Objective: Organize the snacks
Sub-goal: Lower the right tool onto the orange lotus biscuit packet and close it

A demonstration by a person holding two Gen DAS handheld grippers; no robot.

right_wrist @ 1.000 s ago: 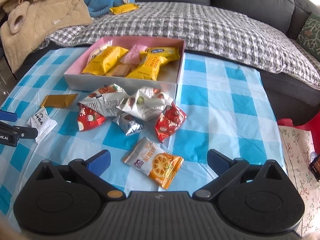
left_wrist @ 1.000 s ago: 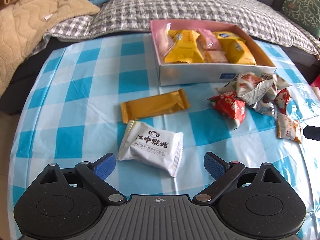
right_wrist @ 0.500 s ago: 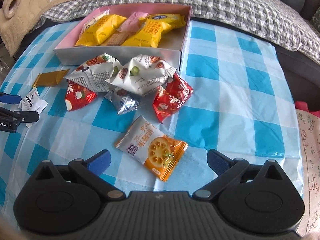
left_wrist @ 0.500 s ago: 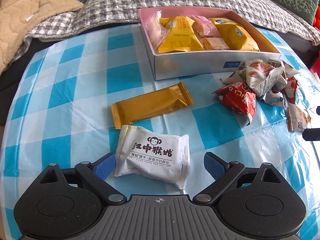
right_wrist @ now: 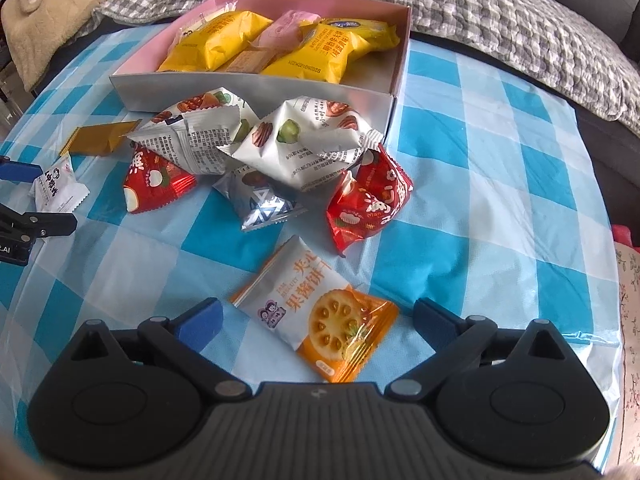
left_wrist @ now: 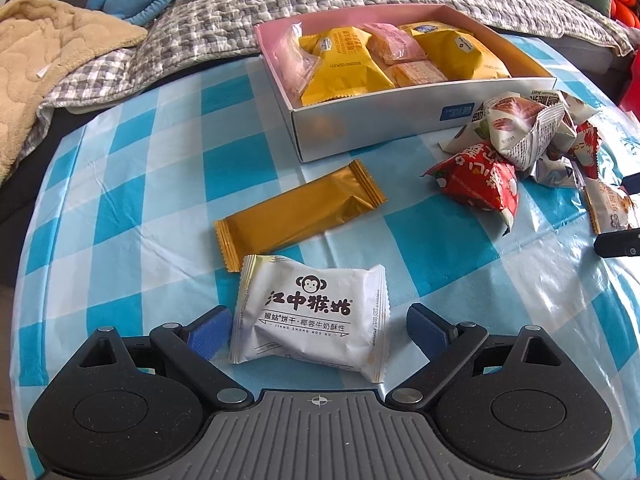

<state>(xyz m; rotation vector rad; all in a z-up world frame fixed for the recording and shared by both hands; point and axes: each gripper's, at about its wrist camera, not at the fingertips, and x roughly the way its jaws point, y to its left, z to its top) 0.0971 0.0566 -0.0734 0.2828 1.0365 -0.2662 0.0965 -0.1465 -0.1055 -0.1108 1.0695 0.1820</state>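
The left gripper (left_wrist: 318,330) has its fingers spread either side of a white packet (left_wrist: 310,320) printed 江中猴姑 under a monkey face, lying crosswise on the checked tablecloth (left_wrist: 140,216). The right gripper (right_wrist: 316,322), equally wide open, brackets an orange-and-white biscuit packet (right_wrist: 316,314) lying slantwise.

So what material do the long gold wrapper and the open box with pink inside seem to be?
Long gold wrapper: probably metallised plastic film, satin sheen, crimped serrated ends. Open box with pink inside: likely coated cardboard, its stiff flat silvery wall faintly reflective.
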